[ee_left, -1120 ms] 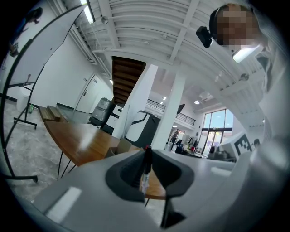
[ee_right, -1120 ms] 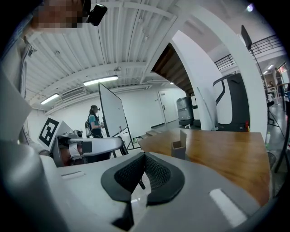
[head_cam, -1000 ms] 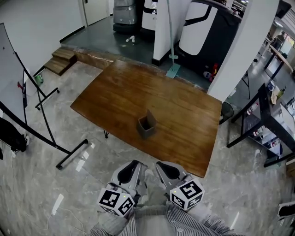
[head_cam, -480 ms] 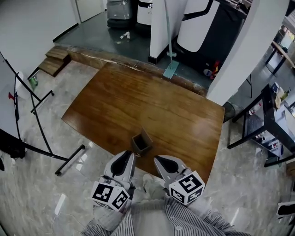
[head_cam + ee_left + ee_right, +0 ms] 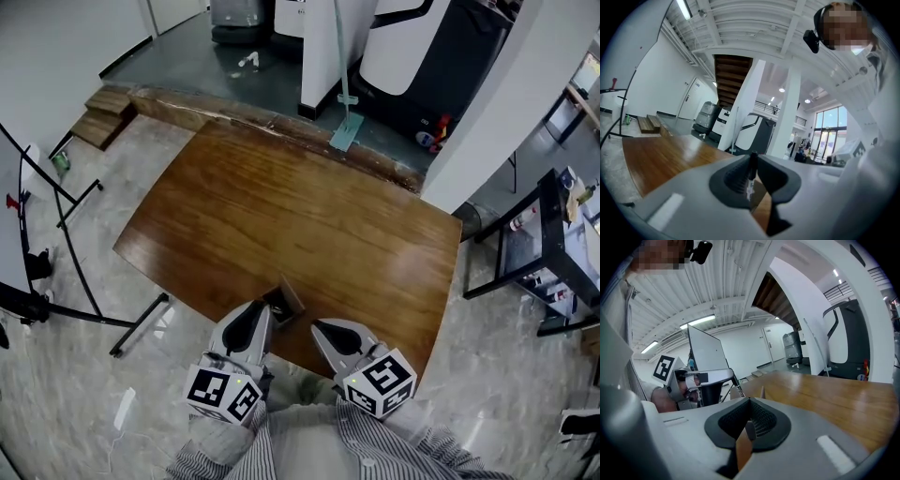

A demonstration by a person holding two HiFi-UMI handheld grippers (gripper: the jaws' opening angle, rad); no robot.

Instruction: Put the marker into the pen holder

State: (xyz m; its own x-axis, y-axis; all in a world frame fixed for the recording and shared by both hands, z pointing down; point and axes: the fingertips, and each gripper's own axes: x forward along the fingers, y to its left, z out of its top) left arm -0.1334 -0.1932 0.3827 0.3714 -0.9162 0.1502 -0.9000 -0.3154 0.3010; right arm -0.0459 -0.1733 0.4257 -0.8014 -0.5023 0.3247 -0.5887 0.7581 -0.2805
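The dark square pen holder (image 5: pixel 284 302) stands near the front edge of the brown wooden table (image 5: pixel 309 216). My left gripper (image 5: pixel 258 317) sits just before it, at its left side, shut on a thin black marker (image 5: pixel 750 182) that stands upright between the pads, cap end up. In the left gripper view, this gripper (image 5: pixel 751 165) looks out across the tabletop. My right gripper (image 5: pixel 320 330) hovers over the table's front edge, right of the holder. In its own view the right gripper (image 5: pixel 749 420) has its jaws together with nothing between them, and the left gripper (image 5: pixel 701 383) shows at the left.
A whiteboard stand (image 5: pixel 66 281) stands on the marble floor to the left. A black metal rack (image 5: pixel 548 248) is at the right. Beyond the table are a white pillar (image 5: pixel 319 47), a mop (image 5: pixel 345 131) and wooden steps (image 5: pixel 98 112).
Both grippers have come closer to the table. The pen holder, which stood well ahead of them, now sits right at the left gripper's tips. The jaws look unchanged.
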